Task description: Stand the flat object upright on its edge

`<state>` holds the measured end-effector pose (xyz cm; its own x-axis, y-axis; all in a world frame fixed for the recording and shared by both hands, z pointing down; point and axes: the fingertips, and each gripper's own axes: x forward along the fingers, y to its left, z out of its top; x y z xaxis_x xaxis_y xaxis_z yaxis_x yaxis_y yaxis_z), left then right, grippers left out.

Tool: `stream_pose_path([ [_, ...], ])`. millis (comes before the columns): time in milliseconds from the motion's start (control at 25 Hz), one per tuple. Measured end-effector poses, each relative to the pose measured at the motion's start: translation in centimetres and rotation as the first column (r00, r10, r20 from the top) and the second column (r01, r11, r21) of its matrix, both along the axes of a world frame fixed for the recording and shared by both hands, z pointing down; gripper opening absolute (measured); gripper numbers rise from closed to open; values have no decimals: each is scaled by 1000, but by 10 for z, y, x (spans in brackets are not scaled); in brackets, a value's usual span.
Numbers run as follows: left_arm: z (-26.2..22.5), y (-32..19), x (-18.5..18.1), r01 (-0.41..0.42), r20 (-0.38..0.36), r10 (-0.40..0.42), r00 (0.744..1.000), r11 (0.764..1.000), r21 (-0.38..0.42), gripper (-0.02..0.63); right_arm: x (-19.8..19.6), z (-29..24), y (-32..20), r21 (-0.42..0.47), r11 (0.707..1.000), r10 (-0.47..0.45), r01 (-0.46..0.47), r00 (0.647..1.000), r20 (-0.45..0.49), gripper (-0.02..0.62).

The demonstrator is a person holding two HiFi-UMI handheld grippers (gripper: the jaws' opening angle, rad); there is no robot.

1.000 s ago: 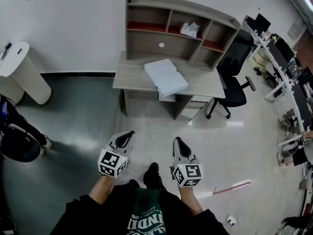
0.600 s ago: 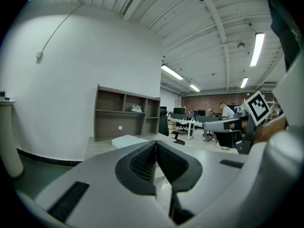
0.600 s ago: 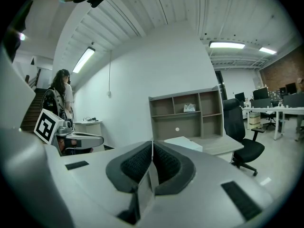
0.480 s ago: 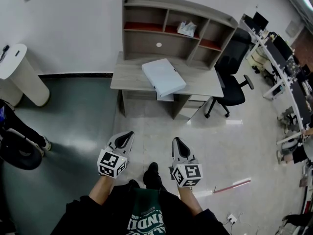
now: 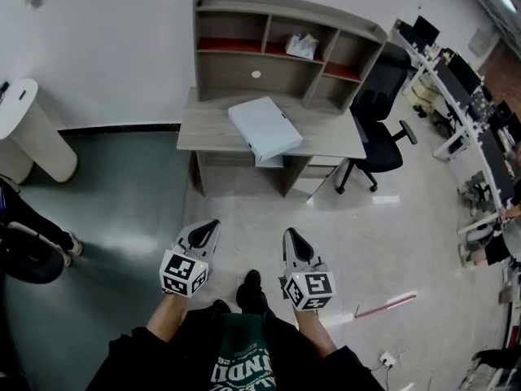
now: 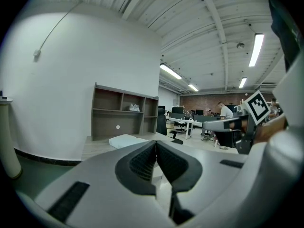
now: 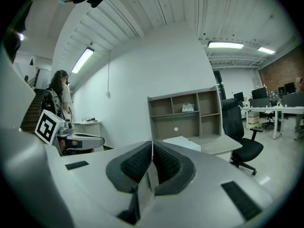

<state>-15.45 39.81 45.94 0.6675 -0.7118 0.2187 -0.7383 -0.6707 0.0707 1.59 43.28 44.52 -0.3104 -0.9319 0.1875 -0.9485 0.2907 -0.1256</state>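
A flat white box [image 5: 264, 126] lies on its broad face on the wooden desk [image 5: 203, 133], its front corner hanging over the desk's edge. The same box [image 6: 127, 140] shows low in the left gripper view and again as a pale slab [image 7: 182, 142] in the right gripper view. My left gripper [image 5: 209, 230] is held over the floor well short of the desk, its jaws shut with nothing between them. My right gripper [image 5: 291, 236] hangs beside it, also shut and holding nothing. Both point toward the desk.
A shelf unit [image 5: 281, 31] with a small packet [image 5: 301, 46] tops the desk. A black office chair [image 5: 376, 120] stands at the desk's right. A white cylindrical stand [image 5: 32, 137] is at far left. Rows of desks [image 5: 464, 96] fill the right side. A red-and-white rod [image 5: 387, 305] lies on the floor.
The whole view has shifted slightly: the desk and box sit a little further left and lower in the head view. Both grippers keep their place and stay shut.
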Motion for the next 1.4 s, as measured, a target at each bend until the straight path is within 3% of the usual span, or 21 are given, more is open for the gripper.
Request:
stream_pose_path([
  [640,5,-18,23,-26,10,26,1000,1000,-14,15,17,7,-13,-9,1000,2,-2,1000,-10,35],
  [1400,10,-116,78,34,14,-33,999,998,-45,15,69,14,-115,-28,997,-68,67,998,-8,35],
])
